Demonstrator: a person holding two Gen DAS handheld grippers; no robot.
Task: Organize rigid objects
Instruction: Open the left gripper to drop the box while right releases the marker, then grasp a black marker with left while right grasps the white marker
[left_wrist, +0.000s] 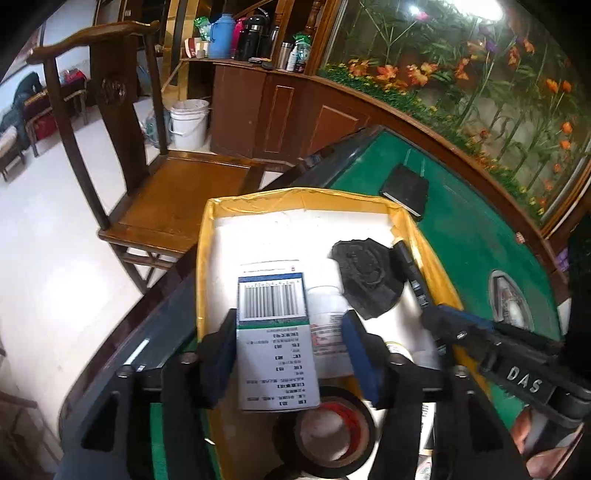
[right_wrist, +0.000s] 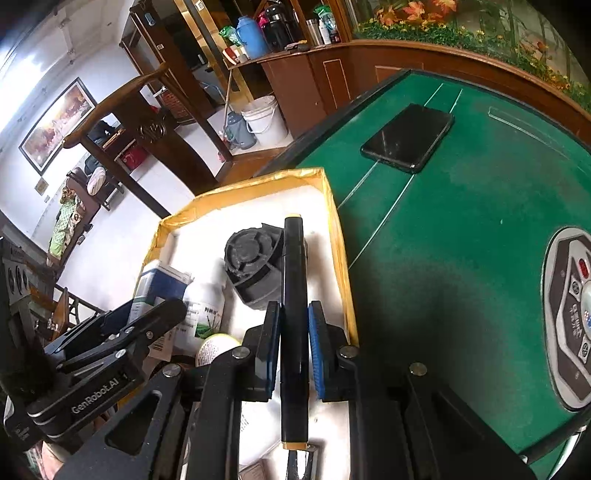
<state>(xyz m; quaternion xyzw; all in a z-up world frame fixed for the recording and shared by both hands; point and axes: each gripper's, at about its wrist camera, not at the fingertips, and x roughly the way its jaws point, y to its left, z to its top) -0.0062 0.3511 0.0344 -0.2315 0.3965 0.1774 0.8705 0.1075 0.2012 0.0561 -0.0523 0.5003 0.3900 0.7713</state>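
Observation:
A white tray with a yellow rim (left_wrist: 207, 236) (right_wrist: 338, 221) sits on the green table. In the left wrist view my left gripper (left_wrist: 291, 325) is over the tray with its jaws wide; a white and green medicine box (left_wrist: 275, 332) stands between them, touching the left pad, with a gap to the right pad. In the right wrist view my right gripper (right_wrist: 294, 317) is around a black marker (right_wrist: 293, 314), with a small gap at the right pad. In the tray lie a black round part (right_wrist: 251, 262), a white bottle (right_wrist: 205, 306) and a tape roll (left_wrist: 328, 432).
A black phone (right_wrist: 408, 136) lies on the green felt (right_wrist: 461, 221) beyond the tray. A round control panel (right_wrist: 572, 317) is set in the table at right. A wooden chair (left_wrist: 166, 192) stands past the table's edge, and a wooden cabinet with flasks (left_wrist: 255, 74) behind it.

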